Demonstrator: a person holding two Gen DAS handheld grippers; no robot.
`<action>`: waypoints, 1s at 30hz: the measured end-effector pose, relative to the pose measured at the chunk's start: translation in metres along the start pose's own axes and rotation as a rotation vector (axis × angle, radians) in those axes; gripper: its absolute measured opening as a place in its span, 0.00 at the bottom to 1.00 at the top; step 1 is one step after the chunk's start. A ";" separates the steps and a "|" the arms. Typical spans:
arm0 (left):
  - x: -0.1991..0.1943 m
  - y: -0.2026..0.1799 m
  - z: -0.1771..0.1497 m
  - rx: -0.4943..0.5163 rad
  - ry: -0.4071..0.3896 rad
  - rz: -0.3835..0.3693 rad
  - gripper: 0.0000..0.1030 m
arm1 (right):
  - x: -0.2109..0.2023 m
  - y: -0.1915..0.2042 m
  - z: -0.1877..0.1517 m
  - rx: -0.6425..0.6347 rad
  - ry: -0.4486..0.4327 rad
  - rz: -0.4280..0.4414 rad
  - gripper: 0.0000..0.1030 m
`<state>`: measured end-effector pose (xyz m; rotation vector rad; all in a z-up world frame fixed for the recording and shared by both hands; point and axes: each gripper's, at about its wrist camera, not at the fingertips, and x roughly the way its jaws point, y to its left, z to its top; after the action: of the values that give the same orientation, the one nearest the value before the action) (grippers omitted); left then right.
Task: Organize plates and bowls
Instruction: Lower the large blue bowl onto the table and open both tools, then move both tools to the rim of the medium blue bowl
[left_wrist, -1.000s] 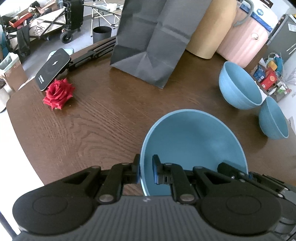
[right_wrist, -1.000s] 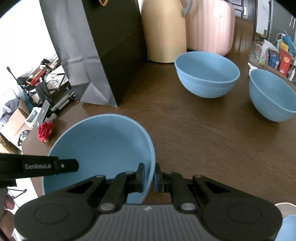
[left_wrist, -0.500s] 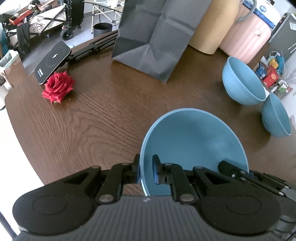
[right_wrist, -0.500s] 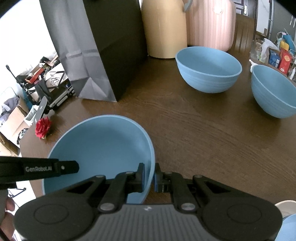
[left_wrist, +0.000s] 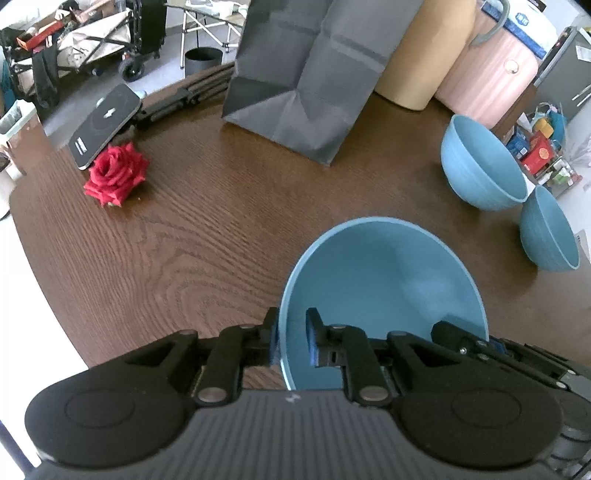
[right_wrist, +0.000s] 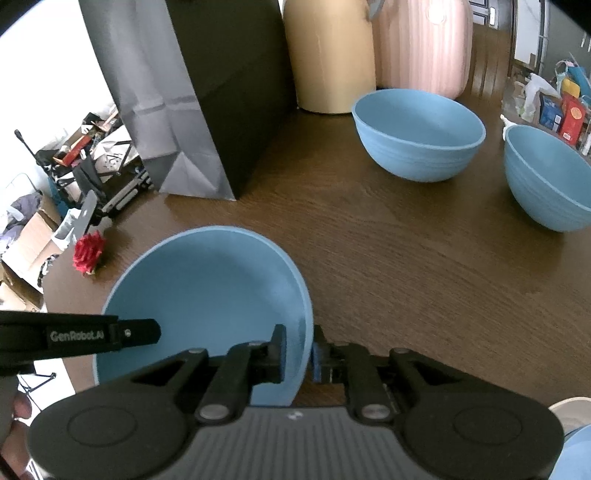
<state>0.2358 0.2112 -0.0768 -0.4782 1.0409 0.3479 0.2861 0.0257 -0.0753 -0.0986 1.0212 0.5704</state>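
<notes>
Grippers left (left_wrist: 291, 341) and right (right_wrist: 299, 349), angled steeply downward, have just loosened, straddling opposite bowl (left_wrist: 384, 291) rims.

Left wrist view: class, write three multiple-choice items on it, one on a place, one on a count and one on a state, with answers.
1. Where does the red rose lie?
A) inside a bowl
B) beside the flat black pad
C) on top of the paper bag

2. How many blue bowls stand on the table?
A) one
B) three
C) five

3. The nearest bowl is
A) upside down
B) full of fruit
C) upright and empty

Answers:
1. B, the rose lies right next to the pad's corner.
2. B, besides the nearest bowl there are a second bowl and a third bowl at the right.
3. C, its bare inside faces up.
</notes>
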 end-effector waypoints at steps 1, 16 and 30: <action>-0.002 0.000 0.000 0.001 -0.005 0.001 0.16 | -0.003 0.000 0.000 -0.001 -0.006 0.003 0.17; -0.057 -0.013 0.002 0.038 -0.121 0.030 0.80 | -0.068 -0.021 0.006 0.003 -0.127 0.025 0.88; -0.080 -0.084 0.002 0.126 -0.124 -0.072 1.00 | -0.126 -0.103 0.008 0.096 -0.174 -0.049 1.00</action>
<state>0.2413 0.1374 0.0127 -0.3748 0.9170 0.2434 0.2943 -0.1102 0.0144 0.0111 0.8730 0.4759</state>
